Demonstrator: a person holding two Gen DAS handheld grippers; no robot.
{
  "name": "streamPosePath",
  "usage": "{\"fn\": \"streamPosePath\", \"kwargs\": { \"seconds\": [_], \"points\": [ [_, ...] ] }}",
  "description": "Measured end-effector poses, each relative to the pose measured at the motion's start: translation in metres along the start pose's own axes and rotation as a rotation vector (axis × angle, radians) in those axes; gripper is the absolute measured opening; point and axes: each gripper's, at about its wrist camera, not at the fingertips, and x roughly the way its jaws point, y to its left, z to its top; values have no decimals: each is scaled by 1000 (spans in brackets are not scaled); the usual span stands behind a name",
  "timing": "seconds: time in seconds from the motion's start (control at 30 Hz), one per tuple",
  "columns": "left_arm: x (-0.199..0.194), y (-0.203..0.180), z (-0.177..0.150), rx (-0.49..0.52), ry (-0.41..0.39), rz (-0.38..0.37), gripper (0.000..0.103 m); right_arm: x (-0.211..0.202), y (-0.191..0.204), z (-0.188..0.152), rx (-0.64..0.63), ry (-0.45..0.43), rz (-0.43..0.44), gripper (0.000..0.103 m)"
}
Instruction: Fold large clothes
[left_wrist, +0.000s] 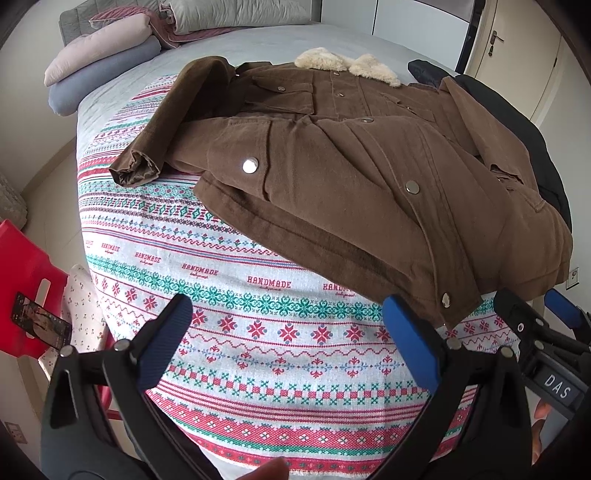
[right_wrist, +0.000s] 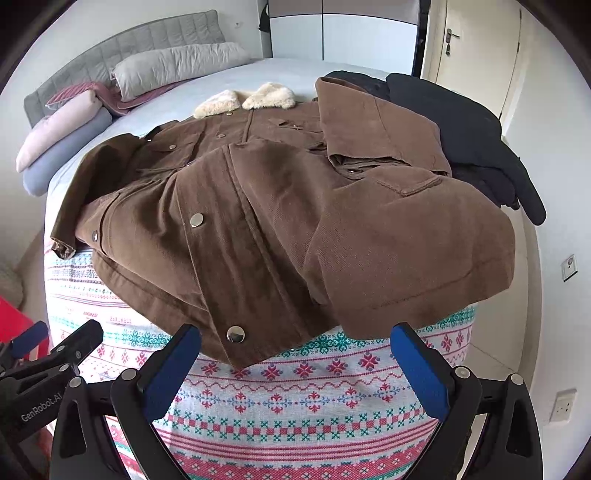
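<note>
Brown jacket (right_wrist: 258, 206) flat on patterned bed cover (left_wrist: 258, 332); left gripper (left_wrist: 291, 332) and right gripper (right_wrist: 295, 369) jaws apart, empty.

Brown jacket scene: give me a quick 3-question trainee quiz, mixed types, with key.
1. True or false: the left gripper and right gripper both grip the brown jacket.
2. Which of its sleeves lies folded over the jacket's front: A) the one towards the dark clothes, B) the one towards the pillows?
3. Fill in: the word printed repeatedly on the patterned cloth is ____.

Key: 1 false, both are open and hold nothing; 2 A; 3 HANDMADE.
</note>
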Motion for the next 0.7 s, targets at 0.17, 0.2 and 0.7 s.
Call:
{"fn": "streamPosePath", "kwargs": {
  "seconds": [0.17, 0.2, 0.7],
  "points": [
    [-1, -1, -1, 2, 0, -2, 102, 0, -2, 0, 5, 0, 1, 103],
    [-1, -1, -1, 2, 1, -3, 102, 0, -2, 0, 6, 1, 0, 103],
    [2, -3, -1, 3, 9, -5, 102, 2, -4, 0, 5, 9, 3, 103]
  ]
}}
